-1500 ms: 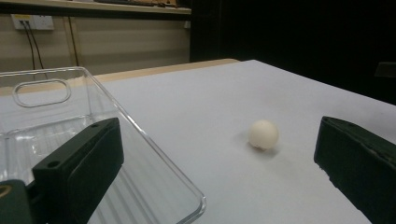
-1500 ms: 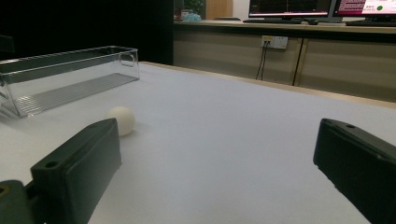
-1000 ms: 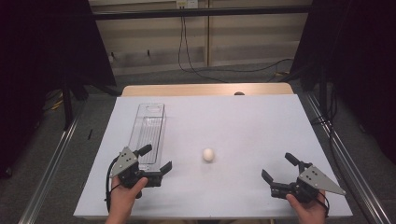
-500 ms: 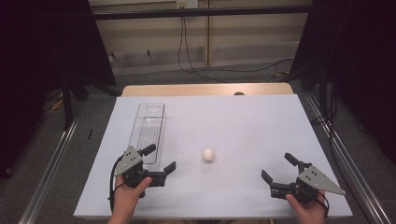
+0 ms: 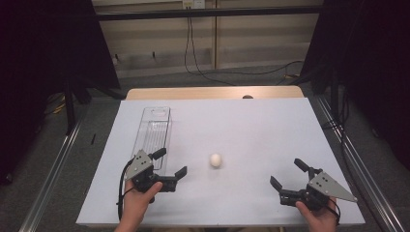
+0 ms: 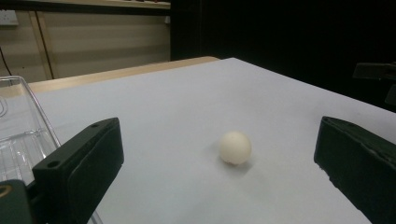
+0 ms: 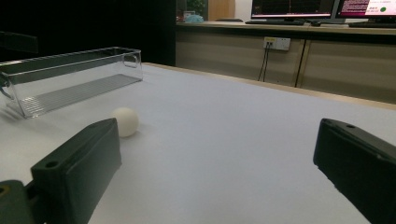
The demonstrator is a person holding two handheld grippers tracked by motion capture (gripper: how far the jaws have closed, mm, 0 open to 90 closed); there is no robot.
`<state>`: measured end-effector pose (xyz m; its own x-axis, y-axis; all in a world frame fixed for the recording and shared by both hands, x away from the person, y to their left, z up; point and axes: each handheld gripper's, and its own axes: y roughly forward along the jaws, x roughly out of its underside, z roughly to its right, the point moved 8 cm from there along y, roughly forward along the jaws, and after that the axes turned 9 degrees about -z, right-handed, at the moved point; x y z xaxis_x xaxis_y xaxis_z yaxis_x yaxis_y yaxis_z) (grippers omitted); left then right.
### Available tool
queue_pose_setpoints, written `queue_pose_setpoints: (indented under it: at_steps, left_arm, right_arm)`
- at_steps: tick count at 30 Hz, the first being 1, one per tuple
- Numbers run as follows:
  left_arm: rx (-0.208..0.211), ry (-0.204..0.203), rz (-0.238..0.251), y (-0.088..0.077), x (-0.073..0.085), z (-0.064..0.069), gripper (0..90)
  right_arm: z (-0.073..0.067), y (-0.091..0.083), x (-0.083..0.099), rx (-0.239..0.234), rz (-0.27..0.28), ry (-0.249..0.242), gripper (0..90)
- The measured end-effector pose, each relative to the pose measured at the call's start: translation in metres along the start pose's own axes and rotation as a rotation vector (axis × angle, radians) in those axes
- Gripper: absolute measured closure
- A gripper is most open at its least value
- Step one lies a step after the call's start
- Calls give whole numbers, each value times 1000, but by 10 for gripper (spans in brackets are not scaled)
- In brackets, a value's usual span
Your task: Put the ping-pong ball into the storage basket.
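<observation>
Item: small off-white round ball (image 5: 215, 160), lying loose on the white surface (image 5: 251, 125), approx. centre, nothing touching it. Item: long clear plastic rectangular tray (image 5: 153, 131), standing lengthwise at the surface's left part, w/ nothing inside as far as the right gripper view shows. Ball sits well apart from the tray's near end, to its right. Left hand-held gripper (image 5: 170, 163): jaws spread wide, nothing between them, near end of tray just beside it; aimed at the ball, which in the left gripper view (image 6: 235, 147) lies ahead in the gap betw. the two black jaws but short of them, no contact. Right hand-held gripper (image 5: 287, 174): jaws likewise wide apart, nothing held, resting low near the surface's front right, well apart from the ball; ball seen in its own view off toward its left jaw (image 7: 125, 122). Status, est.: work at the very start. Done: nothing beyond lining up the left hand-held gripper w/ the ball. Left to do, prob.: close in, grip ball, lift, carry over to the tray, release inside. Ball not yet gripped; tray not yet filled.
</observation>
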<state>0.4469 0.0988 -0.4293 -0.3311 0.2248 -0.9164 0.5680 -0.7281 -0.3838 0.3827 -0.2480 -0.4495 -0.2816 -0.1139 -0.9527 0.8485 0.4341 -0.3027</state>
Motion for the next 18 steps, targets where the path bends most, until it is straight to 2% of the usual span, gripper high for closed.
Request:
queue_pose_setpoints:
  at_steps: [4, 5, 6, 7, 8, 9, 18]
  left_arm:
    - [-1, 26, -16, 0, 1, -1, 16]
    - [-1, 26, -16, 0, 1, -1, 16]
    - [-10, 4, -1, 2, 0, 0, 16]
    - [1, 20, -11, 2, 1, 0, 16]
    - [-4, 1, 0, 4, 0, 1, 16]
    - [0, 25, -15, 4, 1, 1, 16]
    - [7, 21, -17, 12, -2, 5, 16]
  right_arm:
    - [0, 0, 0, -1, -1, -3, 4]
    - [0, 0, 0, 0, 0, 0, 4]
    - [0, 0, 0, 0, 0, 0, 4]
    - [0, 0, 0, 0, 0, -1, 4]
    - [0, 0, 0, 0, 2, -4, 4]
    - [0, 0, 0, 0, 1, -4, 4]
    - [-1, 0, 0, -2, -1, -2, 4]
